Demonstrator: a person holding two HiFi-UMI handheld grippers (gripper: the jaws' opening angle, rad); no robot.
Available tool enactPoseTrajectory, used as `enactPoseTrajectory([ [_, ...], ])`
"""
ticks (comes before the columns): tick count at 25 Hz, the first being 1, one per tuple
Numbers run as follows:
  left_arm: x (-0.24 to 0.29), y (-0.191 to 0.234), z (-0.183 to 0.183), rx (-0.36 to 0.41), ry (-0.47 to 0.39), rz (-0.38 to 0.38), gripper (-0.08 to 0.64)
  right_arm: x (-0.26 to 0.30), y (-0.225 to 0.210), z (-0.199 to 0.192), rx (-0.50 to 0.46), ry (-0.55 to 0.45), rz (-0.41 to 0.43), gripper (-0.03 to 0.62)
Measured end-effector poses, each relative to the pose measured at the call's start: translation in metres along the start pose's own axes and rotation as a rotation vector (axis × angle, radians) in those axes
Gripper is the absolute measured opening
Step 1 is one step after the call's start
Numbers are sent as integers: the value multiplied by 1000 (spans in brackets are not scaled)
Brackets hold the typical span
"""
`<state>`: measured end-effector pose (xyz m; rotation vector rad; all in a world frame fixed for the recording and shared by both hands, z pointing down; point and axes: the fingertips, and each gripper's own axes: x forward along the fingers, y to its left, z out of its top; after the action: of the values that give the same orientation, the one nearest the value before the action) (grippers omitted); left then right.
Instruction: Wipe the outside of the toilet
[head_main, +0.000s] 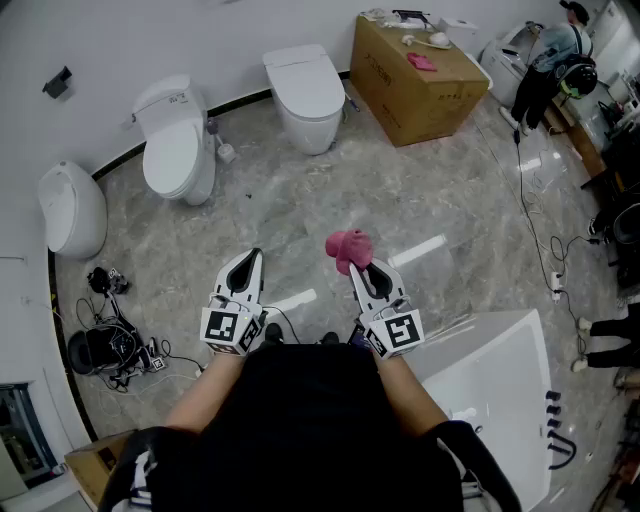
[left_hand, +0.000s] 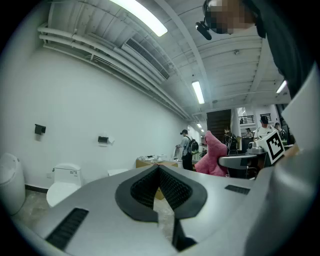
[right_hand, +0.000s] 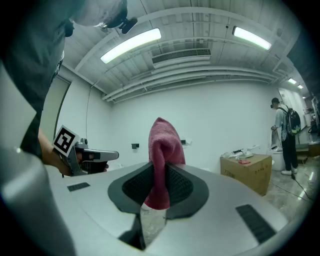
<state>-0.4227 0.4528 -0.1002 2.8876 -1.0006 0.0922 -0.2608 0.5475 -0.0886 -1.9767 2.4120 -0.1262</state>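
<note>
The toilets sit along the wall in the upper left of the head view: one toilet (head_main: 176, 150) at upper left, a second toilet (head_main: 306, 95) at upper centre, and a rounded white unit (head_main: 70, 210) at far left. I can't tell which one I'm meant to wipe; all are well apart from my tools. The pink cloth (head_main: 348, 247) is pinched in my right gripper (head_main: 358, 268) at lower centre, a tuft poking up past the jaw tips, so there's soft material out front to meet the porcelain. My left gripper (head_main: 250, 262) is beside it, jaws closed together on nothing, which I judge leaves it spare for steadying. Both hover over bare marble floor (head_main: 420, 210), so wiping hasn't begun; I need to get closer first
</note>
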Motion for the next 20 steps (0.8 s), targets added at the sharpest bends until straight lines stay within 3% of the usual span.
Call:
enactPoseTrajectory([
  [7,10,-27,-3,10,5,9,14,-16,-28,-6,9,-2,18,80],
  [11,9,-44,-1,8,-5,-12,14,-25,-41,-7,61,-36,39,80],
  [16,6,-44,-5,-3,9,8,14,-29,-51,-12,72,-21,38,80],
  [20,16,-53,-13,-10,31,-31,14,-34,-66,-20,110,-8,23,80],
])
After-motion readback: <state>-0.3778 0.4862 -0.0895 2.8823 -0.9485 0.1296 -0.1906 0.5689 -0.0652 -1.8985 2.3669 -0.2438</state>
